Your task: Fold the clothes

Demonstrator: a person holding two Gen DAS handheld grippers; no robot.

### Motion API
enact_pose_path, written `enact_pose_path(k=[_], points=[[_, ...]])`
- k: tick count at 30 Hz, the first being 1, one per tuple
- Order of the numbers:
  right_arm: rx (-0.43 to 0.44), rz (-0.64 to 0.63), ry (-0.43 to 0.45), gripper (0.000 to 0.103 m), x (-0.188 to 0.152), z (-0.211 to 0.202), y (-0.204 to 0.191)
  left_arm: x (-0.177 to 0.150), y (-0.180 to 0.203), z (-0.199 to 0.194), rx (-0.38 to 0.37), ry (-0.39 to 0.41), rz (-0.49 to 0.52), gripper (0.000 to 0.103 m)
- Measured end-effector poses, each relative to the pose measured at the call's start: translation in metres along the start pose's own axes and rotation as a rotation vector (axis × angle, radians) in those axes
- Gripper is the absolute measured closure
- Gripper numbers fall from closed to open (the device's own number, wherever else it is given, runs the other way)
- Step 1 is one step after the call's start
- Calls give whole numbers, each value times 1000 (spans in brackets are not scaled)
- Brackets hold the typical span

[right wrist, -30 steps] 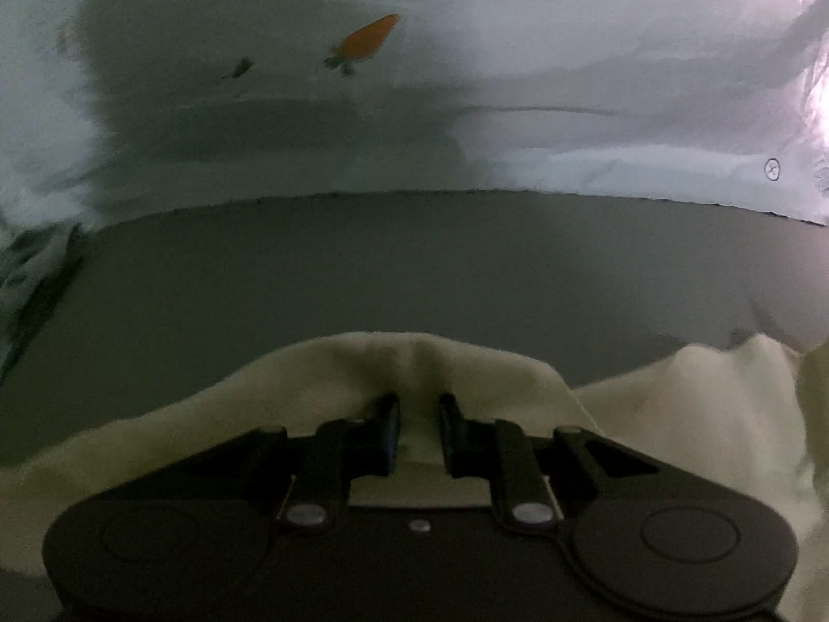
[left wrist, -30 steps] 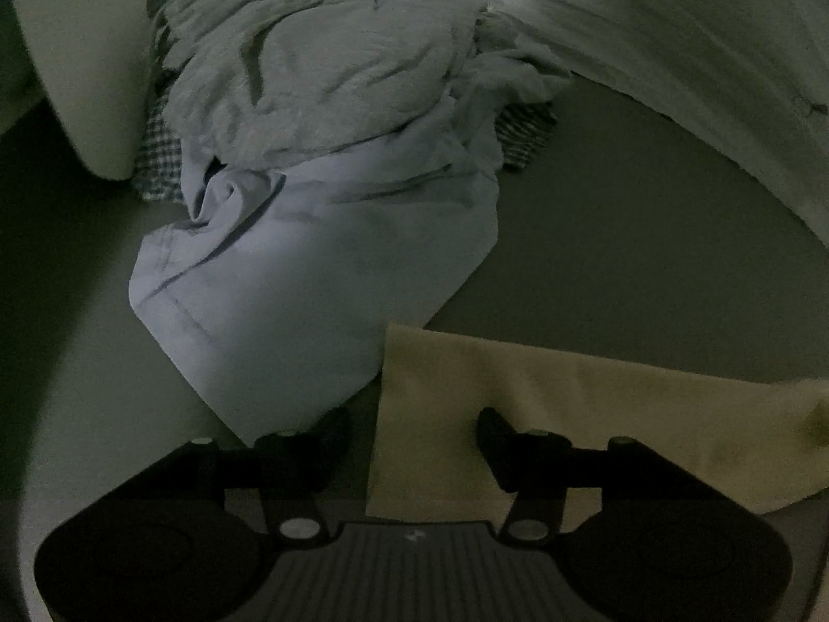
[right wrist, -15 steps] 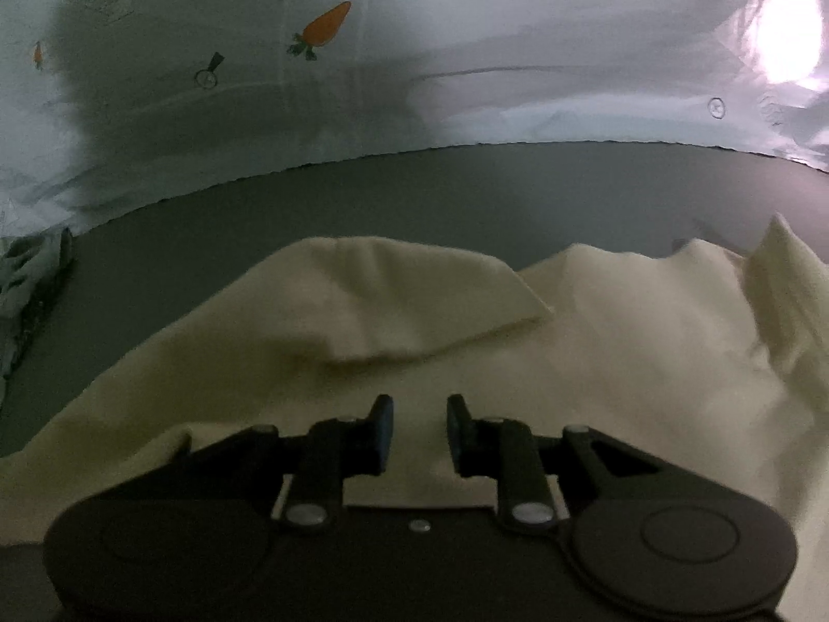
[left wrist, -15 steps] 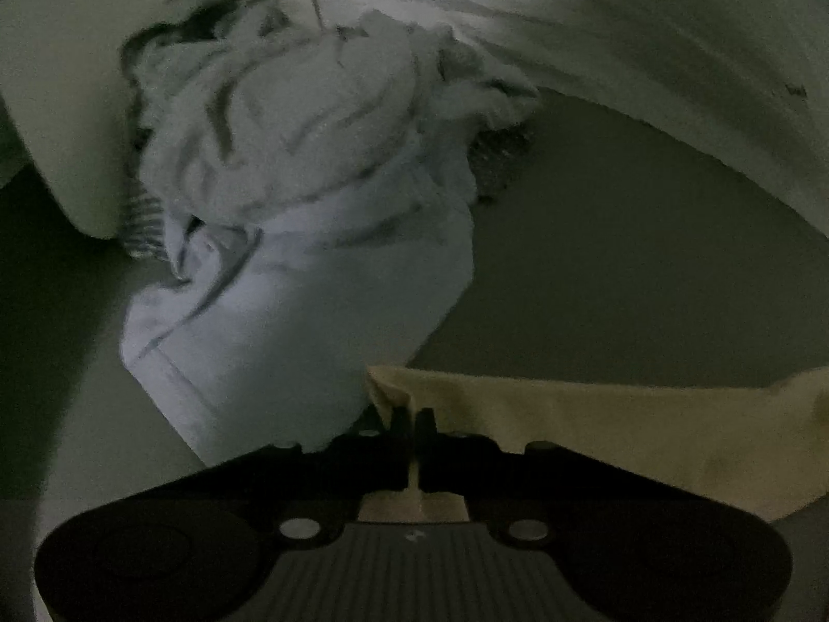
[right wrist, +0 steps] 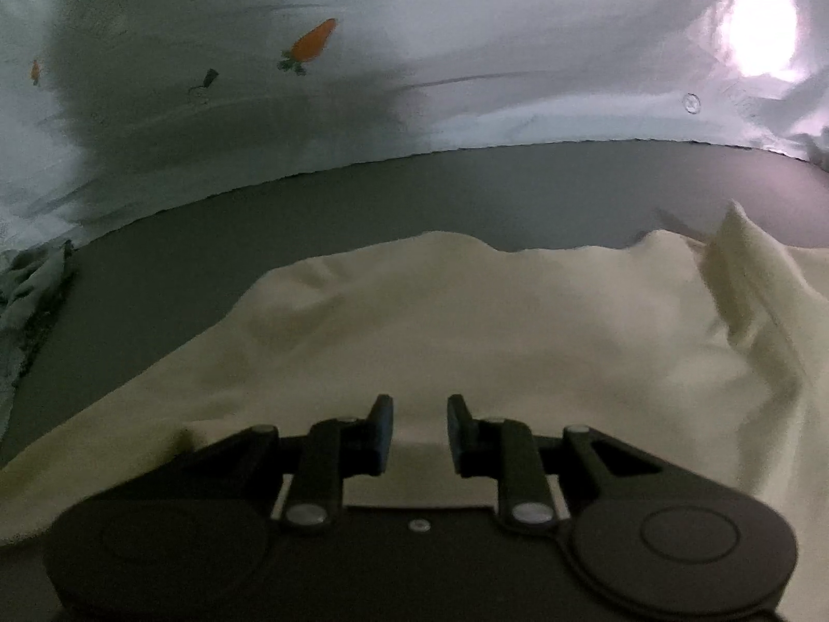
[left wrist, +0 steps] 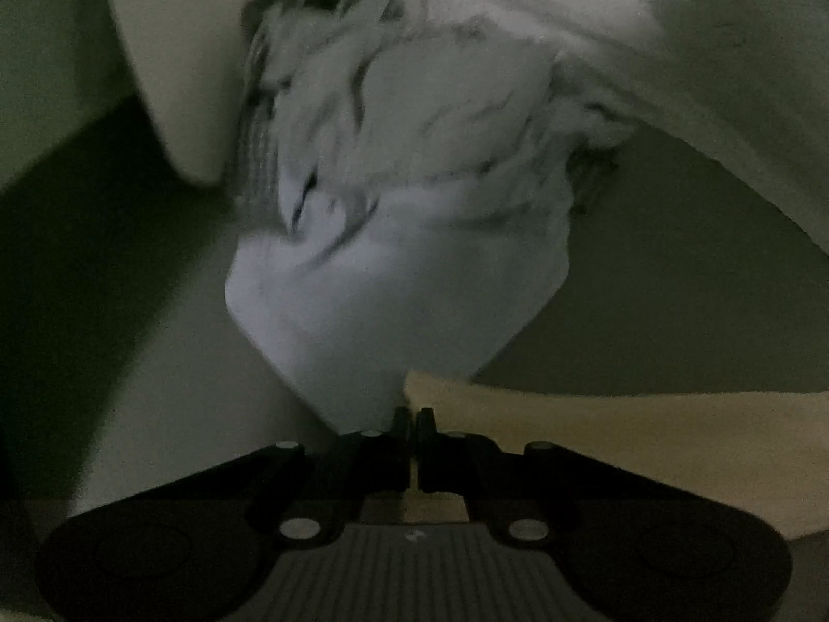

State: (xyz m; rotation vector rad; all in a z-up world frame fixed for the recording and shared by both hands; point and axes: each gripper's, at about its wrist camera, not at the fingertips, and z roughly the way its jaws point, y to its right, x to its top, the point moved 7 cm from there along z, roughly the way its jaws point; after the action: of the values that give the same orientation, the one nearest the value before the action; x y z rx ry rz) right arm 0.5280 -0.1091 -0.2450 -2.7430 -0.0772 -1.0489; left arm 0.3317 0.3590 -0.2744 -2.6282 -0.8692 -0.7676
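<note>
dim light, both wrist views.

left hand-held gripper (left wrist: 413, 417): jaws pressed together, pinching the corner edge of the cream cloth (left wrist: 647, 446). a thin strip of the cloth shows between the two fingers. from the pinch the cloth runs off to the right of that view, its top edge nearly straight.

just beyond the left fingers, a pile of pale clothes (left wrist: 409, 207), crumpled, blurred in this view. its lowest fold, a pale blue piece, reaches down to the pinched corner; cannot tell if they touch. a checked fabric shows at the pile's left side. a rounded white object (left wrist: 171, 72) sits left of the pile; cannot tell what it is.

right hand-held gripper (right wrist: 419, 427): jaws apart and opening, the cream cloth (right wrist: 492, 321) lying under and ahead of them, pads not pressing on it. the cloth spreads wide over the grey worktop (right wrist: 362, 202), rumpled, with a raised peak at far right.

behind the worktop, a pale sheet (right wrist: 466, 52) printed with a carrot (right wrist: 311, 44); bright glare at upper right. edge of the clothes pile (right wrist: 31, 290) at far left.
</note>
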Motion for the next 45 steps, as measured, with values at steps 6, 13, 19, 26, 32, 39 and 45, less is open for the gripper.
enact_pose_path(k=[6, 13, 19, 26, 32, 39, 45], points=[[46, -23, -26, 71, 4, 10, -19, 0, -1, 5, 7, 1, 62, 96], [72, -134, -66, 65, -16, 11, -53, -10, -3, 7, 13, 2, 61, 92], [44, -73, -42, 54, -21, -17, -39, -12, -1, -10, -5, 42, 79, 44], [-6, 122, 80, 36, -51, -83, 13, -18, 7, -43, -71, 132, 84, 22], [-15, 271, 109, 6, -89, -130, 63, -42, 44, -72, -175, 149, 134, 16], [-90, 274, 31, 0, -116, -152, 126, -98, 120, -110, -268, 127, 261, 16], [-136, 178, 26, 0, -107, -167, 201, -159, 197, -148, -246, 147, 357, 16]])
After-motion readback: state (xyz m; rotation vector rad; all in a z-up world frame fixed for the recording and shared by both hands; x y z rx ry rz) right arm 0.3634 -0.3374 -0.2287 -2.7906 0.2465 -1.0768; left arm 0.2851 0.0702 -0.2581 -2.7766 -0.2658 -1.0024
